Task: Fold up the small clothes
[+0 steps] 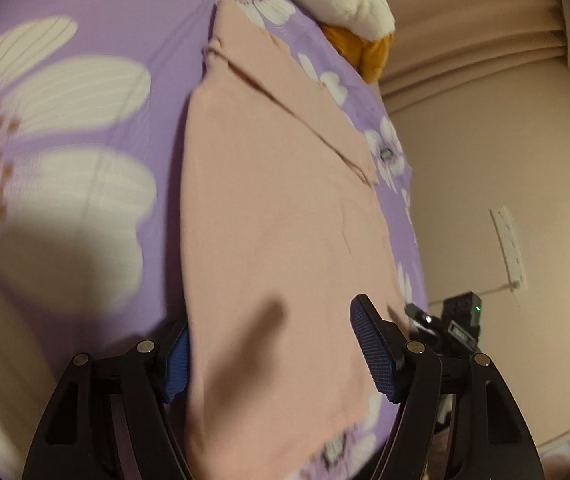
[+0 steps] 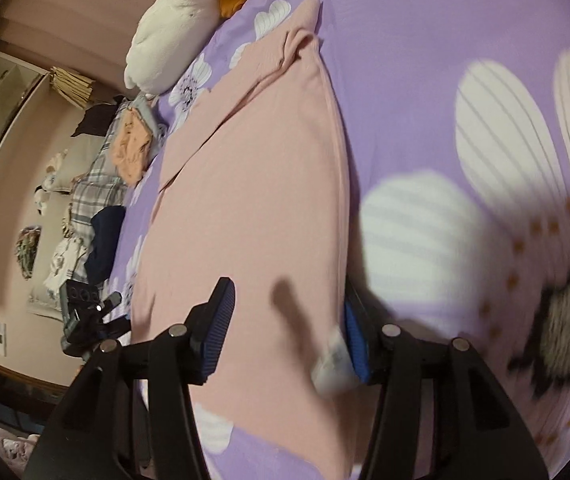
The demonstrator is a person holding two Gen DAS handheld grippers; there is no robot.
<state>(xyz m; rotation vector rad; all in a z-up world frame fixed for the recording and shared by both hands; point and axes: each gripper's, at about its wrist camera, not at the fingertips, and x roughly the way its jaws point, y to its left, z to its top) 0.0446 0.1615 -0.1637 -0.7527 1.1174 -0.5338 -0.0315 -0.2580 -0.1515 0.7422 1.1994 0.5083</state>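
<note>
A pink garment (image 1: pixel 277 208) lies flat and lengthwise on the purple flowered bedsheet (image 1: pixel 97 12). A folded flap runs along its far part. My left gripper (image 1: pixel 271 316) is open over the garment's near end. Its right pad (image 1: pixel 373 348) shows above the cloth, and the cloth's left edge half hides its left pad (image 1: pixel 175 360). In the right wrist view the same garment (image 2: pixel 253 184) fills the middle. My right gripper (image 2: pixel 287 292) is open. Its left pad (image 2: pixel 217 332) is over the cloth. The cloth edge and a white label (image 2: pixel 333 364) cover part of its right pad (image 2: pixel 355 340).
A white and orange cushion (image 1: pixel 349 0) sits at the far end of the bed. The bed edge (image 1: pixel 417 240) drops off beside the garment, with a black device (image 1: pixel 461 320) showing a green light just past it. Piled clothes (image 2: pixel 97 192) and shelves (image 2: pixel 1 100) stand along the wall.
</note>
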